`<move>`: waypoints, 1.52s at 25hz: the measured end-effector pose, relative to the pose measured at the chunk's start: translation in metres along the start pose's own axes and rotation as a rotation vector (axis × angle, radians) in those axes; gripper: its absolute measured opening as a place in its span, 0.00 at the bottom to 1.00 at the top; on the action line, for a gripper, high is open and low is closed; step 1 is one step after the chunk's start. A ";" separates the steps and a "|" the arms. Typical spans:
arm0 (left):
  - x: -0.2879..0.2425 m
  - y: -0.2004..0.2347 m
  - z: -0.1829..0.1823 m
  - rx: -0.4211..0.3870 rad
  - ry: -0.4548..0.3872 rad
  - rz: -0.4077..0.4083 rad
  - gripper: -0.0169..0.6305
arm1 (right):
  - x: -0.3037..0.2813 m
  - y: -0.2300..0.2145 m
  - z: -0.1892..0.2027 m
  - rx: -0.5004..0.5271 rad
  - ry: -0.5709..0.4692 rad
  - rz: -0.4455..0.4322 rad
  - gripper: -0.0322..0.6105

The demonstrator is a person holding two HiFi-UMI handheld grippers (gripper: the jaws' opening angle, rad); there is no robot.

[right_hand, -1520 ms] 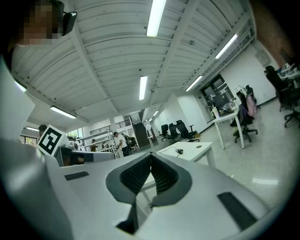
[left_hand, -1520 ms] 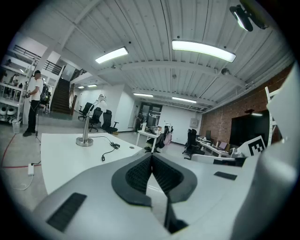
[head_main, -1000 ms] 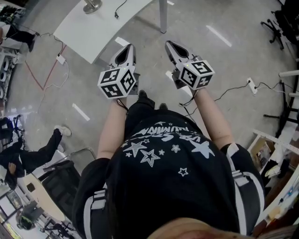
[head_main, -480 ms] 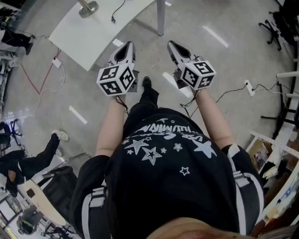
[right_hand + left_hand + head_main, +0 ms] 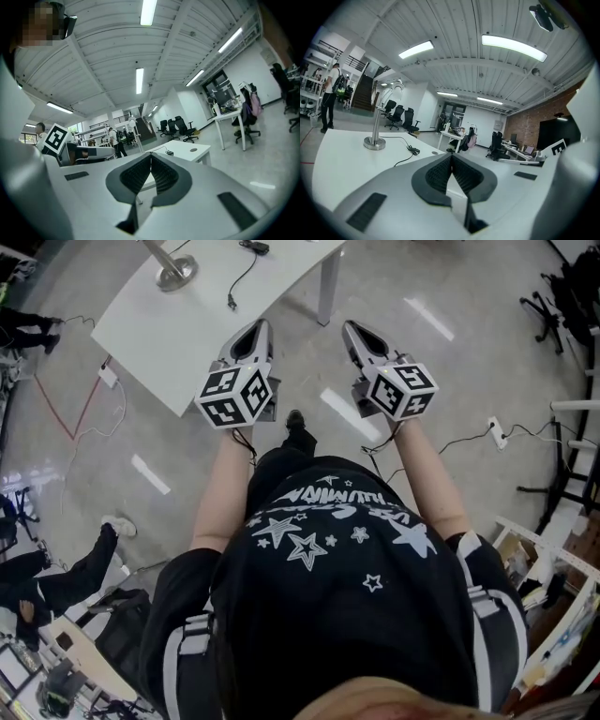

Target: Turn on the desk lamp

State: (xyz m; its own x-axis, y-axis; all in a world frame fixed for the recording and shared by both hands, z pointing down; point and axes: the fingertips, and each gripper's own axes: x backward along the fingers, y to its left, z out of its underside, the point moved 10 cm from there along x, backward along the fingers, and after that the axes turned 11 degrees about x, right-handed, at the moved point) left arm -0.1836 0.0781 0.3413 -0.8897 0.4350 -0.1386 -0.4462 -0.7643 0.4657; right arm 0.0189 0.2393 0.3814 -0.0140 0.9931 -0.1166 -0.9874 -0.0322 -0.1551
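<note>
While left gripper [image 5: 253,332] and right gripper [image 5: 356,332] hover, desk lamp [image 5: 175,274] stands well ahead-left

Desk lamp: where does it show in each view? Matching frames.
Head view: desk lamp top left, base and lower pole only.
Left gripper view: desk lamp left of centre, on the white table.
Right gripper view: desk lamp small, just above the jaw tips.
Shared landmark: black cable on that table.

White surface [image 5: 169,334] at upper left. On the grey floor [image 5: 450,371], red cable [image 5: 84,407] left, white power strip [image 5: 498,432] right. Black office chairs [image 5: 397,115] beyond.
</note>
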 end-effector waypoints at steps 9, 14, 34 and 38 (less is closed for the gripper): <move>-0.068 0.048 -0.033 0.024 0.027 0.020 0.04 | -0.077 -0.027 -0.023 0.006 0.014 0.028 0.06; -0.100 0.072 -0.049 0.029 0.033 0.039 0.04 | -0.115 -0.041 -0.032 0.011 0.013 0.050 0.06; -0.153 0.118 -0.065 0.065 0.039 0.012 0.04 | -0.195 -0.075 -0.042 -0.012 0.023 0.037 0.06; -0.167 0.119 -0.070 0.066 0.014 -0.031 0.04 | -0.219 -0.096 -0.050 -0.002 0.021 -0.014 0.06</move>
State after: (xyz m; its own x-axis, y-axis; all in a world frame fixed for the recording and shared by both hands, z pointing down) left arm -0.0950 -0.1191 0.3592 -0.8771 0.4508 -0.1657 -0.4665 -0.7175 0.5173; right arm 0.1250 0.0191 0.3728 0.0035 0.9909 -0.1349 -0.9871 -0.0182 -0.1592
